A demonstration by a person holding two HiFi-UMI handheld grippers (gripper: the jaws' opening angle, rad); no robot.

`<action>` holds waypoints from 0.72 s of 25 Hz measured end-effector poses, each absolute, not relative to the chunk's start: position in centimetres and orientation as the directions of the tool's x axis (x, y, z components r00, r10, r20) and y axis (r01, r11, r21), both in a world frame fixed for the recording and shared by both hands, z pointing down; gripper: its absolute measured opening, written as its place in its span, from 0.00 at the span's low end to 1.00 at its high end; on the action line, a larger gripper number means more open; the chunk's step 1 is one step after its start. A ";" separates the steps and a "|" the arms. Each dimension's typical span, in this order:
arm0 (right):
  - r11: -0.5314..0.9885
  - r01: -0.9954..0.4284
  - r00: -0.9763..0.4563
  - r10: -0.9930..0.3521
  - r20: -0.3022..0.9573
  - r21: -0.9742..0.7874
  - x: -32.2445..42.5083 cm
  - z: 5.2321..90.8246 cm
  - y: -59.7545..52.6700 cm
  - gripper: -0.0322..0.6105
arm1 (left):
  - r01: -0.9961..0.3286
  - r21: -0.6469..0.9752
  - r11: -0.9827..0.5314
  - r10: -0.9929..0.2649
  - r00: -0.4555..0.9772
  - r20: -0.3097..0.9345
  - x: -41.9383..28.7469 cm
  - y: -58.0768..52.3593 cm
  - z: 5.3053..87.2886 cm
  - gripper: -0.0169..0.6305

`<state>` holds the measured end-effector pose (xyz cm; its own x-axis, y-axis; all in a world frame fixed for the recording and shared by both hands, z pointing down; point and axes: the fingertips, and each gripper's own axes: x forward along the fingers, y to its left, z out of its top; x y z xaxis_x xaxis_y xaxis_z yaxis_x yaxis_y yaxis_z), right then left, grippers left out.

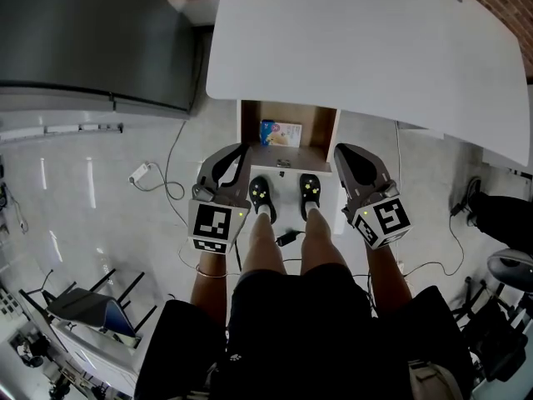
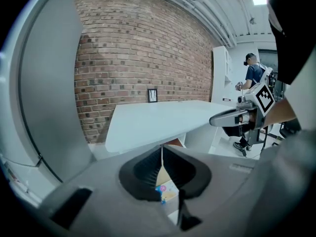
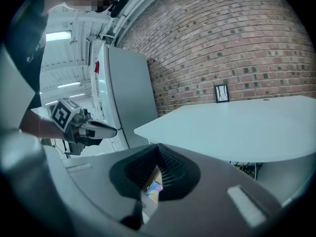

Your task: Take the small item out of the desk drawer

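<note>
Backdrop: brick wall (image 2: 138,58) behind white desk (image 1: 358,48); pale glossy floor (image 1: 92,182) below.
Drawer (image 1: 321,127): pulled out under desk's near edge, wood-lined, seen from above.
Small item (image 1: 280,132): colourful flat packet lying inside drawer, left of centre; untouched.
L gripper (image 1: 242,149): held above floor, just left of drawer front; jaws together, tips meeting, nothing betw. them.
R gripper (image 1: 339,149): mirror position, just right of drawer front; jaws pressed together, empty.
Person: bare legs and dark shoes (image 1: 261,194) betw. both grippers, toes toward drawer.
</note>
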<state>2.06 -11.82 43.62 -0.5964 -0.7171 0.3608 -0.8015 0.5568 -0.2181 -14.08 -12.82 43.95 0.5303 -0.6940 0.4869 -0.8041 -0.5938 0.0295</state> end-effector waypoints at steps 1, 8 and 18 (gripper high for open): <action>0.554 -0.803 -0.594 -0.716 0.366 -0.219 2.0 44.2 -12.0 0.06 | -0.801 0.025 -0.598 -0.689 0.530 0.495 -14.1 -13.0 44.6 0.04; 0.539 -0.808 -0.587 -0.708 0.394 -0.236 1.5 47.5 -12.7 0.06 | -0.774 0.015 -0.633 -0.646 0.538 0.541 -13.5 -13.9 48.4 0.06; 0.532 -0.810 -0.585 -0.700 0.410 -0.248 0.8 51.5 -13.9 0.06 | -0.700 -0.025 -0.714 -0.568 0.558 0.605 -11.8 -15.7 54.3 0.10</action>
<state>0.84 -13.88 51.48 -0.5853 -0.6996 0.4099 -0.8096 0.5318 -0.2484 -11.76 -15.66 54.25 0.5579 -0.5685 0.6046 -0.6999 -0.7138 -0.0252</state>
